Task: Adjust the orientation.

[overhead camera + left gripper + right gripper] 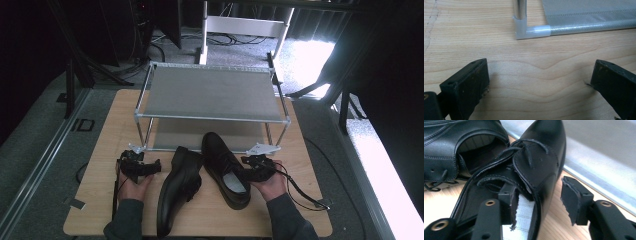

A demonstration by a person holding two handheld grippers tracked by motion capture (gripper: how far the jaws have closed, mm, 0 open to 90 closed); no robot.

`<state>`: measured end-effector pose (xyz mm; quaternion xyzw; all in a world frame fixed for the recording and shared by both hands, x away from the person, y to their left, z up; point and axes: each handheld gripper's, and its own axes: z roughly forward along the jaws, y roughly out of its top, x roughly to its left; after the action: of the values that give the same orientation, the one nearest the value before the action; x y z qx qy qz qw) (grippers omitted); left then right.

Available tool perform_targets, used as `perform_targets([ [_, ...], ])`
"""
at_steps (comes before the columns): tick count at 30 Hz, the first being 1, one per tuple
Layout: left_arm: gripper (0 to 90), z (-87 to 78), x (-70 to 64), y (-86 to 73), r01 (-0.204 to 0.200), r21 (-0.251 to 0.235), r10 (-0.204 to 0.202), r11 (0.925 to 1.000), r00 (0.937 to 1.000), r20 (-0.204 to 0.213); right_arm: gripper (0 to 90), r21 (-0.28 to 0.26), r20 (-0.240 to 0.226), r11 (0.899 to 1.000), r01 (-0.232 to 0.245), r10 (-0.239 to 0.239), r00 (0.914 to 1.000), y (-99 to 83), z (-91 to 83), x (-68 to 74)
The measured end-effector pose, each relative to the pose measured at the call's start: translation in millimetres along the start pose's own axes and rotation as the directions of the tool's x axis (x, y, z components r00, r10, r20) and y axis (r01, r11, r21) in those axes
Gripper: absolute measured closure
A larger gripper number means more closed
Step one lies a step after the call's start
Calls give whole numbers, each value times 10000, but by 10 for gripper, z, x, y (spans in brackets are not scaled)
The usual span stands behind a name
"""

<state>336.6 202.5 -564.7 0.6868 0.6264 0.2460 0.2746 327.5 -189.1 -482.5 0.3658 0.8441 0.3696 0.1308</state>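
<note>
right gripper (536, 202) jaws apart, straddling the upright shoe (541, 157) wall; left gripper (536, 85) at 9 o'clock, jaws apart over table (536, 62).

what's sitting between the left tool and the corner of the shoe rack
Nothing: in the left gripper view, bare wooden table runs from the open left tool to the rack corner.

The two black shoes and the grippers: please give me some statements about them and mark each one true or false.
1. The right gripper has one jaw inside the upright shoe and one outside its wall. True.
2. The left gripper is shut on a lace. False: it is open over bare table.
3. The other shoe lies tipped on its side. True.
4. Both shoes stand on the shoe rack. False: they are on the table before it.
</note>
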Motion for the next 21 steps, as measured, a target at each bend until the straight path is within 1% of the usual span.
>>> perform_targets([
  [3, 19, 0, -1, 0, 3, -4, -3, 10000, 10000, -4, 538, 200, -94, 9998, -52, 54, 9999, 2, 59, -3],
  [5, 20, 0, -1, 0, 3, -4, -3, 10000, 10000, -5, 572, 220, -80, 9997, -88, 90, 9999, 3, 83, -2],
  [8, 19, 1, -1, 0, 5, -5, -5, 10000, 10000, -4, 640, 245, 234, 9997, 10, -16, 9997, 4, 65, 8],
  [12, 20, 1, -1, 1, 5, -4, -5, 10000, 10000, 5, 726, 269, 664, 9988, 408, -425, 9969, -11, 8, 24],
  [15, 19, 1, -1, 1, 4, -3, -4, 10000, 10000, 5, 760, 267, 934, 9979, 590, -612, 9937, -20, -17, 39],
  [17, 20, 1, 0, 1, 4, -2, -4, 10000, 10000, 7, 773, 323, 1030, 9973, 661, -691, 9923, -24, -32, 46],
  [18, 20, 1, -1, 1, 4, -3, -4, 10000, 10000, 6, 780, 366, 1059, 9963, 774, -809, 9911, -28, -41, 49],
  [21, 20, 1, 0, 1, 2, -4, -2, 10000, 10000, 7, 801, 542, 1375, 9937, 976, -1042, 9850, -60, -99, 61],
])
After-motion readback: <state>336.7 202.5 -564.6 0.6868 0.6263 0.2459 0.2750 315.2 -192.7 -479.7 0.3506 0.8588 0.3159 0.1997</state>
